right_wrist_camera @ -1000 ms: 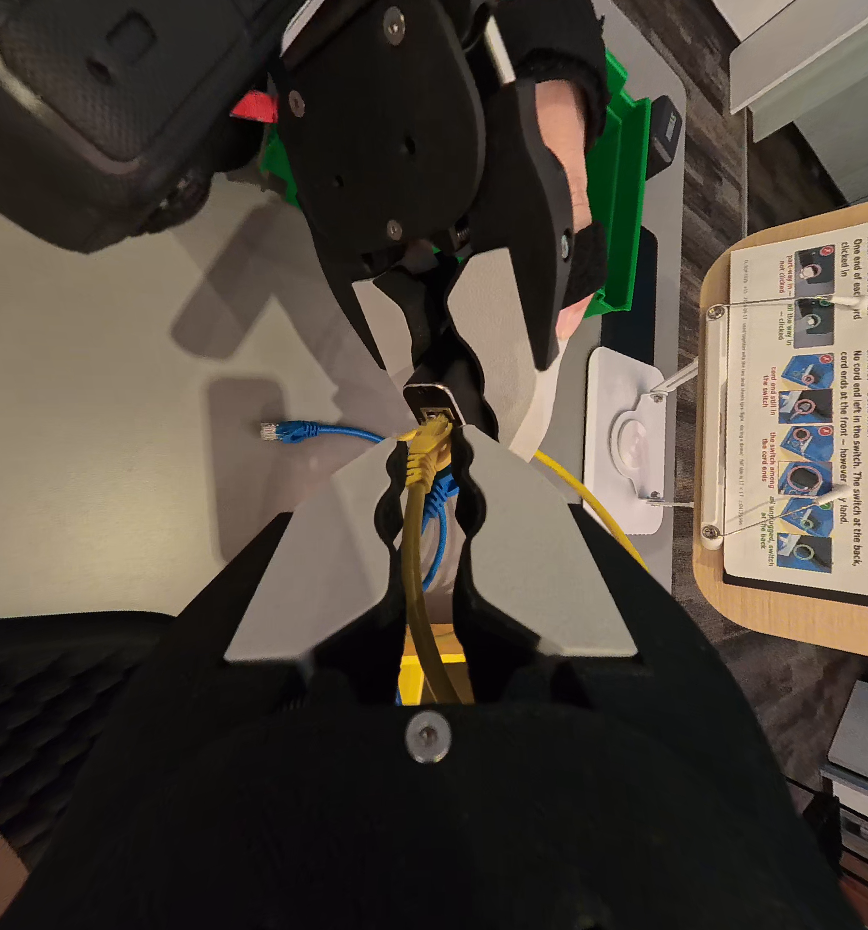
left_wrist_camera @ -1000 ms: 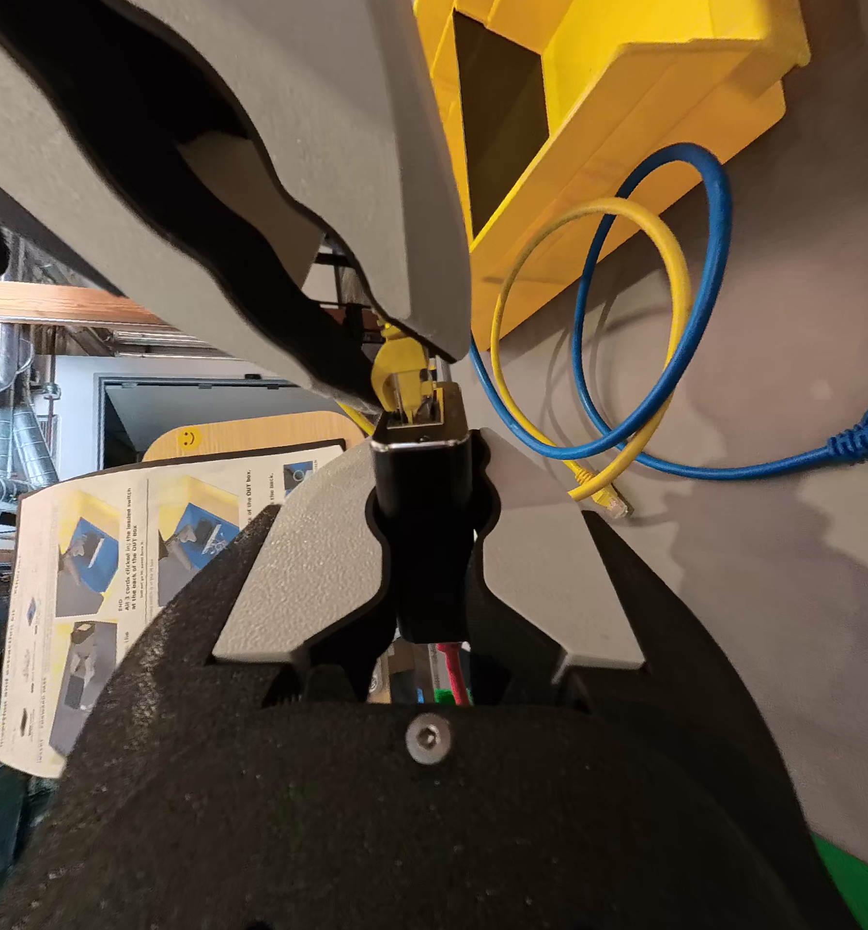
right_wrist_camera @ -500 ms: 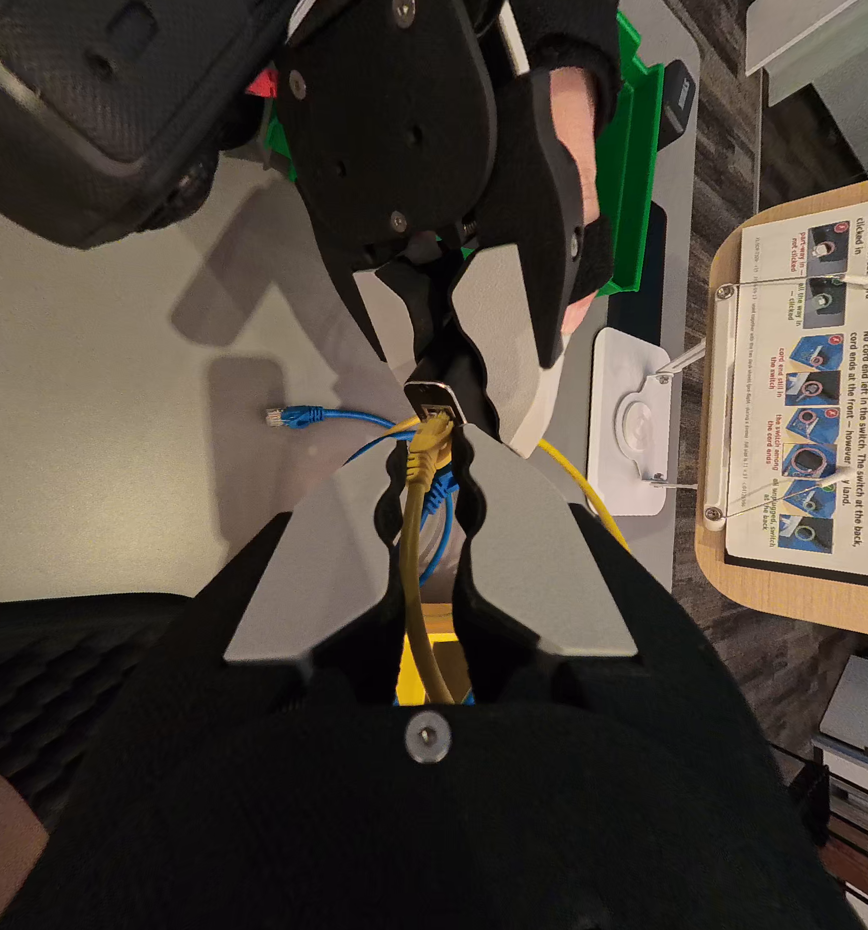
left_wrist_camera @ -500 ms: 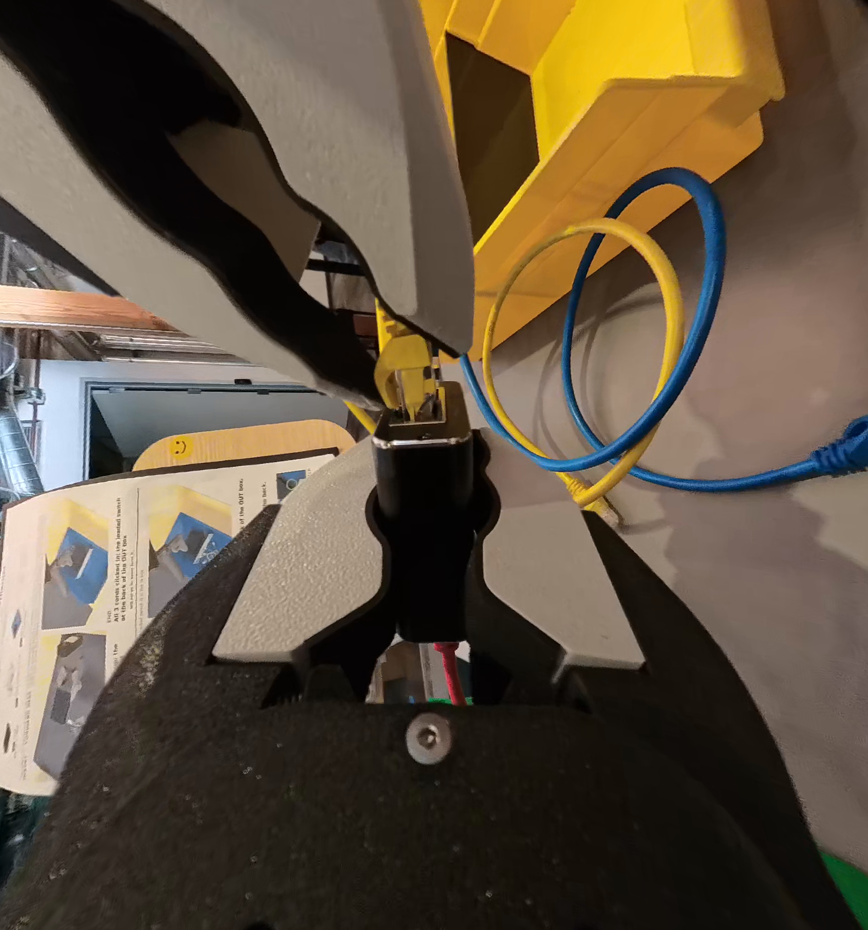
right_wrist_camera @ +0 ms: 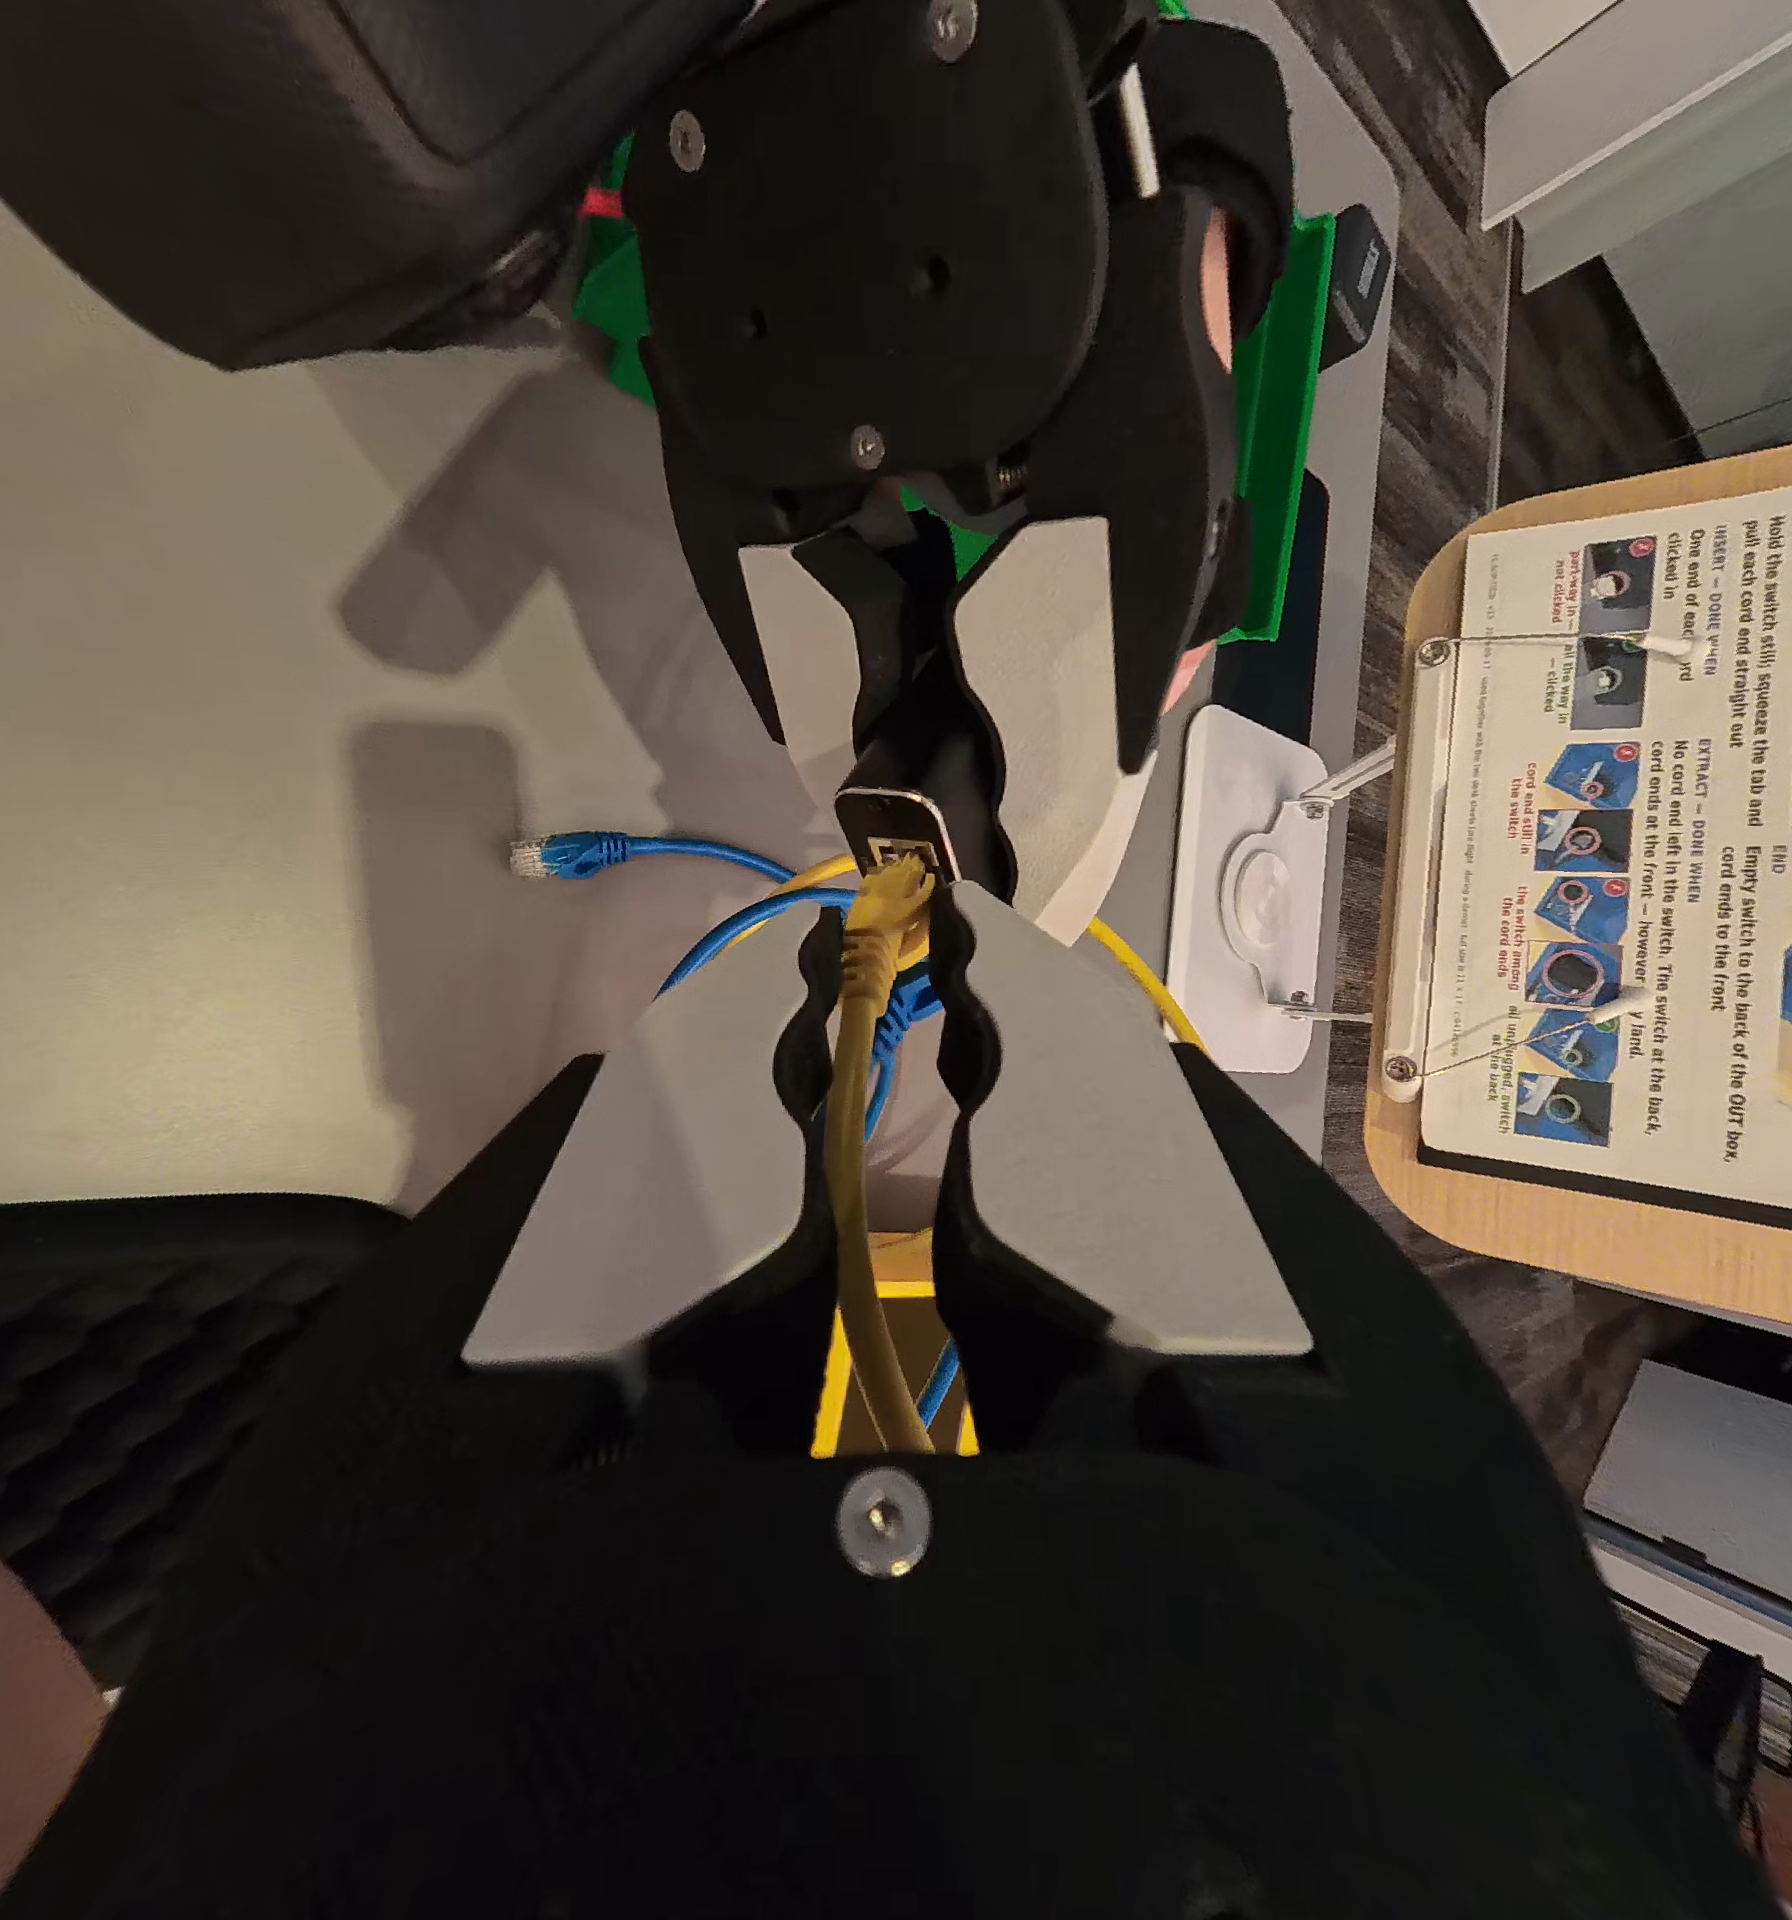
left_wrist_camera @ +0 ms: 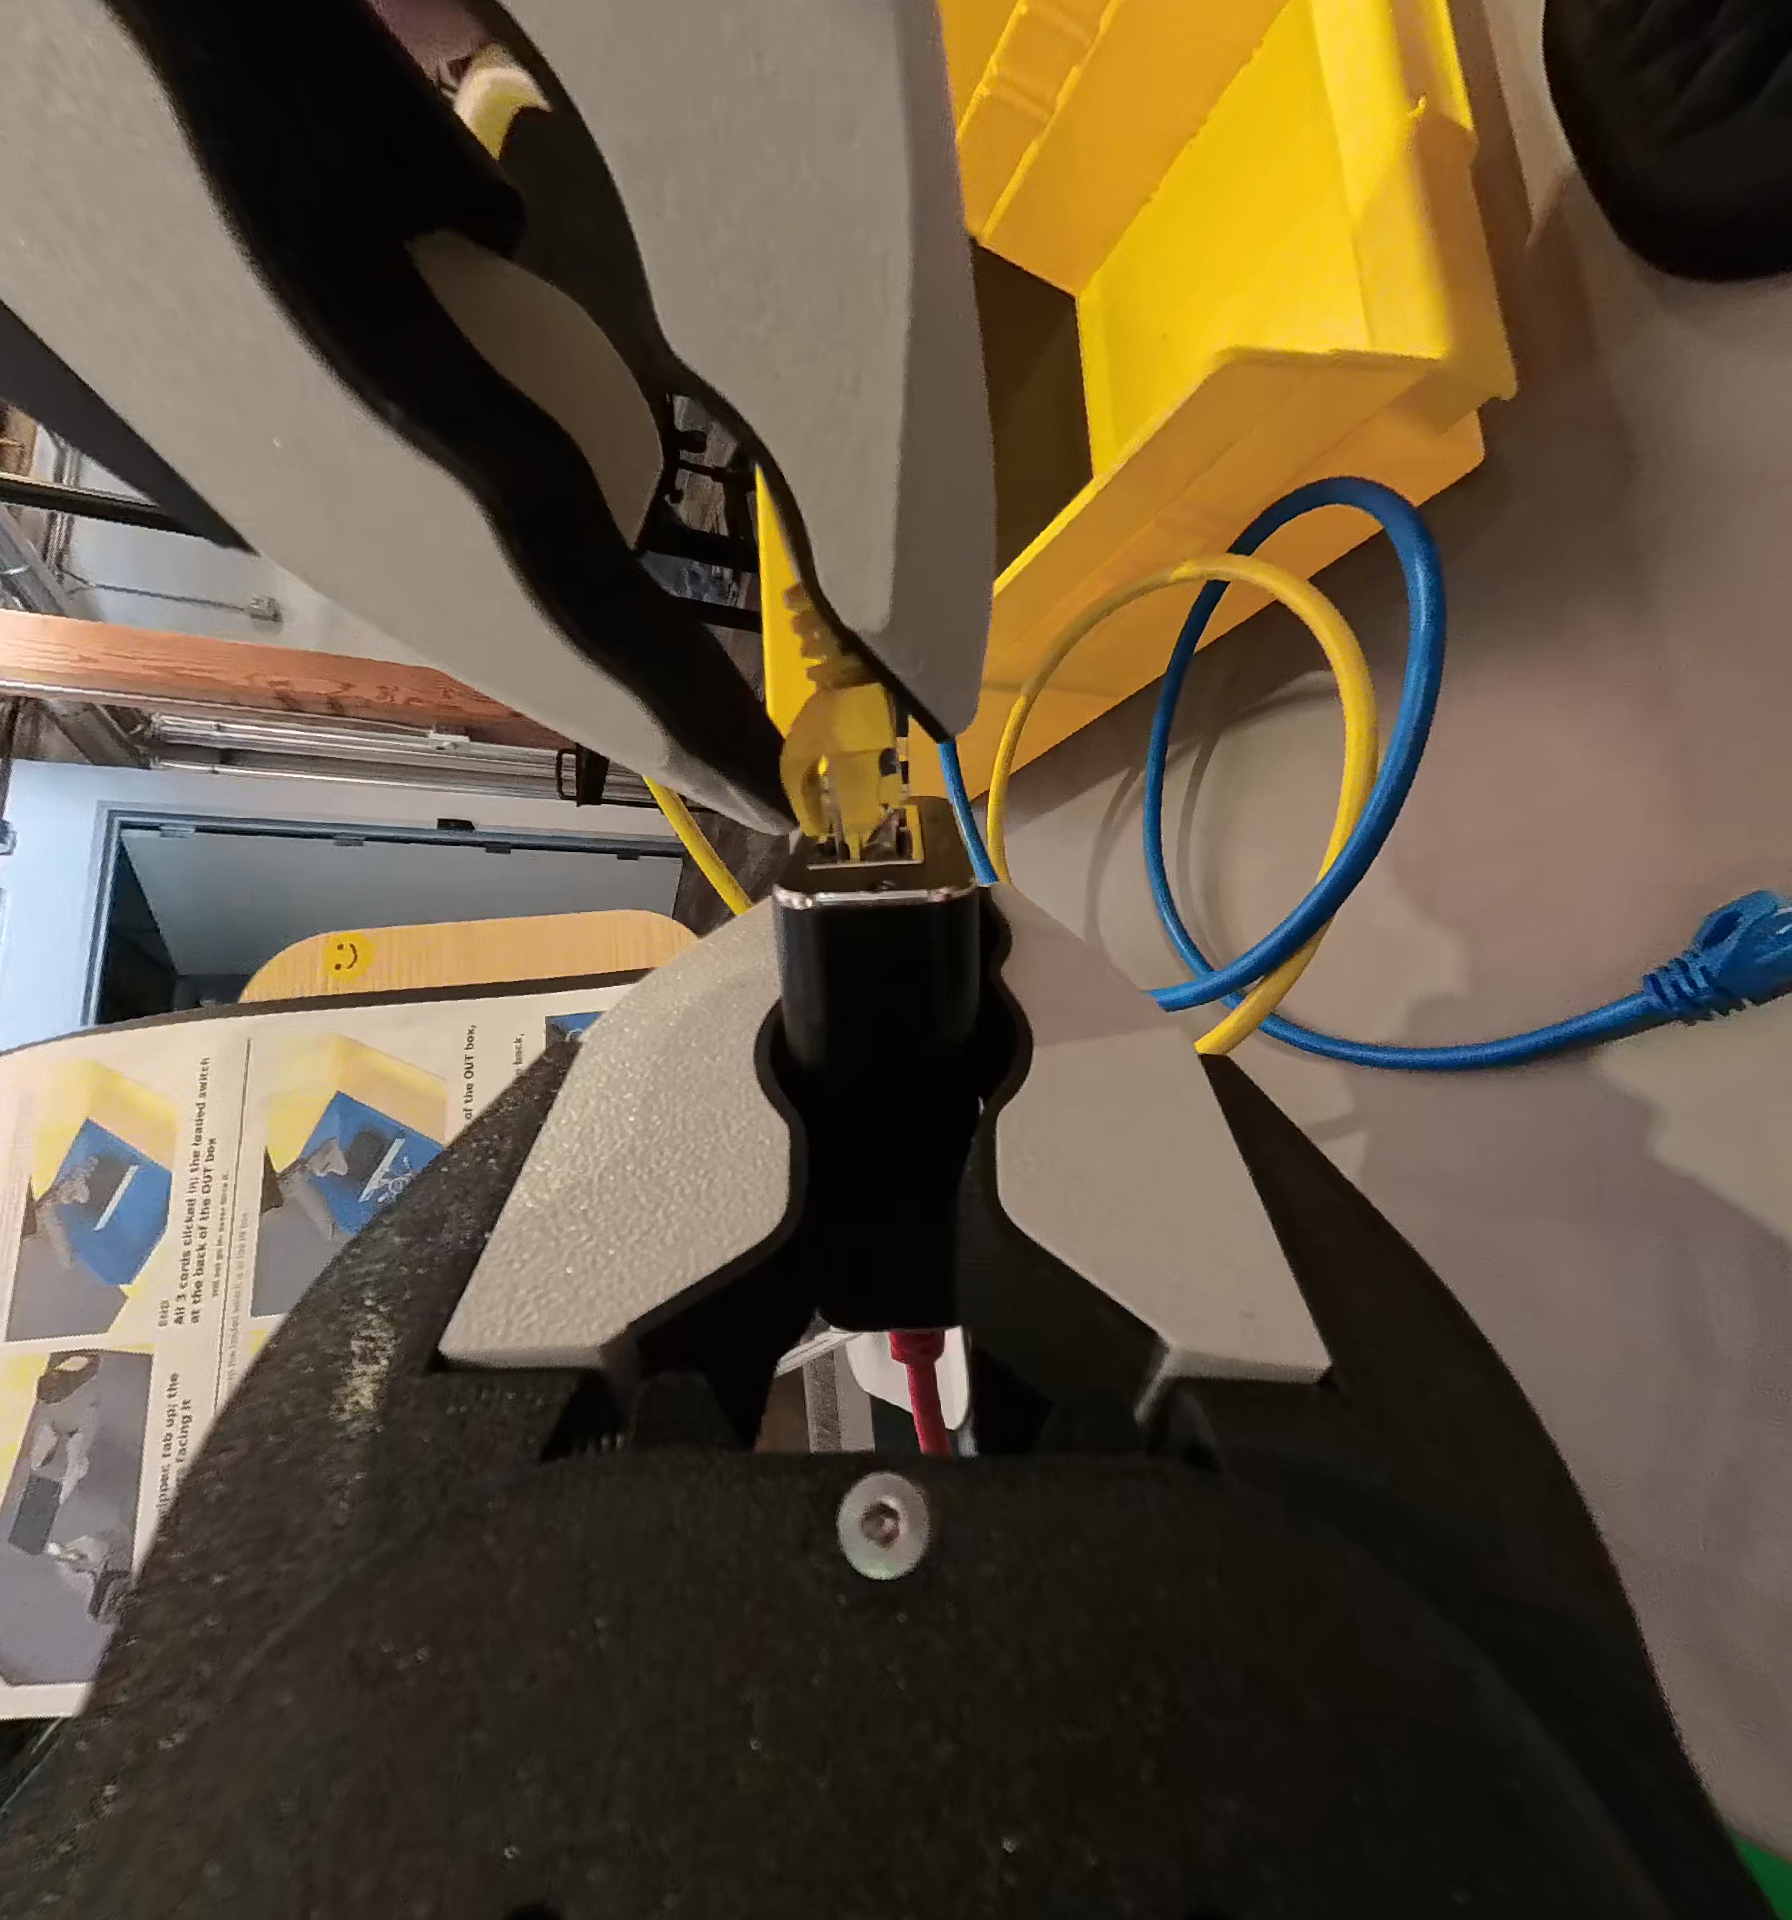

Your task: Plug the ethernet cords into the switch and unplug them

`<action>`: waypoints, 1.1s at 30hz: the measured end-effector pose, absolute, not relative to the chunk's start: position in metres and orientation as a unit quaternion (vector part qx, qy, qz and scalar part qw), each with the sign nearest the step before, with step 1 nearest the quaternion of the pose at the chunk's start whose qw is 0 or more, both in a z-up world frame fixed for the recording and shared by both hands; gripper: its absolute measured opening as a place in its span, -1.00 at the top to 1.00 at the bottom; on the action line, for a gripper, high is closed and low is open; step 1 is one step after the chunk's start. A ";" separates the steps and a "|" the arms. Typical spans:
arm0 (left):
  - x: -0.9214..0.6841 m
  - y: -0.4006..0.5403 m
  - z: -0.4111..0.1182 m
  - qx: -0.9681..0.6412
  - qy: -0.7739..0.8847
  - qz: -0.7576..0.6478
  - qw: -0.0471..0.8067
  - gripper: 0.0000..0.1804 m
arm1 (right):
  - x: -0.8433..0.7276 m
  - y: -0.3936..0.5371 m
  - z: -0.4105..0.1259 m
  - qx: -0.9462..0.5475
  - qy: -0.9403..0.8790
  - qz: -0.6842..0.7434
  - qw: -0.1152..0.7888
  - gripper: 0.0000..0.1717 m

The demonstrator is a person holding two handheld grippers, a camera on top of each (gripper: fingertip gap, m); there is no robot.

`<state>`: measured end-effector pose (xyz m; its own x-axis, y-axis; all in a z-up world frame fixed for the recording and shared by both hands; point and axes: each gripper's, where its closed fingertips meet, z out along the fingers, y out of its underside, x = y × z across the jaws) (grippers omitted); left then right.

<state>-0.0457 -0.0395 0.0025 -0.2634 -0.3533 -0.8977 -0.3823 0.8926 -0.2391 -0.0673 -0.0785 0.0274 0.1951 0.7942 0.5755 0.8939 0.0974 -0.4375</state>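
My left gripper (left_wrist_camera: pixel 876 966) is shut on a small black switch (left_wrist_camera: pixel 876 1049) and holds it above the table, port facing away. A red cord (left_wrist_camera: pixel 918 1392) leaves the switch's near end. My right gripper (right_wrist_camera: pixel 887 935) is shut on the yellow ethernet plug (right_wrist_camera: pixel 887 904), whose tip sits in the mouth of the switch's port (right_wrist_camera: pixel 902 852). The plug also shows in the left wrist view (left_wrist_camera: pixel 840 748), between the right gripper's grey fingers (left_wrist_camera: pixel 819 364). How deep it sits I cannot tell. The yellow cord (right_wrist_camera: pixel 856 1195) runs back between my right fingers.
A blue cord (left_wrist_camera: pixel 1411 727) and the yellow cord's loop (left_wrist_camera: pixel 1339 665) lie coiled on the grey table, with a loose blue plug (left_wrist_camera: pixel 1744 956). A yellow bin (left_wrist_camera: pixel 1266 260) stands behind them. A green bin (right_wrist_camera: pixel 1276 416), a white stand (right_wrist_camera: pixel 1245 883) and an instruction sheet (right_wrist_camera: pixel 1650 831) are at the right. Across from one pair of fingers to the other is roughly 5 cm.
Both grippers have shifted a little together and the views have tilted. The yellow plug stays at the switch's port. Both grasps are unchanged.
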 end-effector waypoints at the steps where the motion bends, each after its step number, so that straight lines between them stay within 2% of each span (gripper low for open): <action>1: -0.045 -0.041 0.003 -0.235 0.793 0.010 0.561 0.69 | -0.068 -0.079 0.030 -0.671 -0.629 -0.061 0.389 0.78; 7: -0.061 -0.038 0.025 -0.313 0.783 -0.098 0.528 0.70 | -0.078 -0.058 0.056 -0.610 -0.620 -0.156 0.467 0.81; 12: -0.064 -0.036 0.028 -0.310 0.783 -0.096 0.530 0.70 | -0.081 -0.058 0.057 -0.600 -0.625 -0.157 0.475 0.81; 25: -0.067 -0.030 0.001 -0.287 0.822 -0.081 0.486 0.69 | -0.088 -0.063 0.031 -0.624 -0.657 -0.174 0.386 0.81; 26: -0.067 -0.024 -0.002 -0.291 0.822 -0.061 0.486 0.70 | -0.087 -0.077 0.022 -0.625 -0.683 -0.146 0.349 0.81; 27: -0.069 0.006 0.006 -0.327 0.790 0.003 0.519 0.70 | -0.110 -0.108 0.012 -0.616 -0.714 -0.034 0.333 0.83; 28: -0.080 0.029 0.011 -0.359 0.776 0.022 0.518 0.70 | -0.111 -0.105 0.007 -0.607 -0.717 -0.072 0.336 0.83; 29: -0.086 0.027 0.020 -0.369 0.770 -0.034 0.519 0.71 | -0.099 -0.083 0.014 -0.590 -0.702 -0.182 0.355 0.82; 30: -0.089 0.016 0.032 -0.350 0.769 -0.078 0.530 0.71 | -0.102 -0.080 0.023 -0.576 -0.700 -0.183 0.381 0.83; 33: -0.092 0.012 0.041 -0.315 0.768 -0.008 0.557 0.70 | -0.102 -0.078 0.043 -0.597 -0.678 -0.131 0.409 0.83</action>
<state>-0.0921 0.0123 0.0411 -0.1811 -0.4925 -0.8513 -0.4753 0.8016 -0.3626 -0.1017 -0.0785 0.0430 0.0475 0.7020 0.7105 0.9161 0.2529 -0.3112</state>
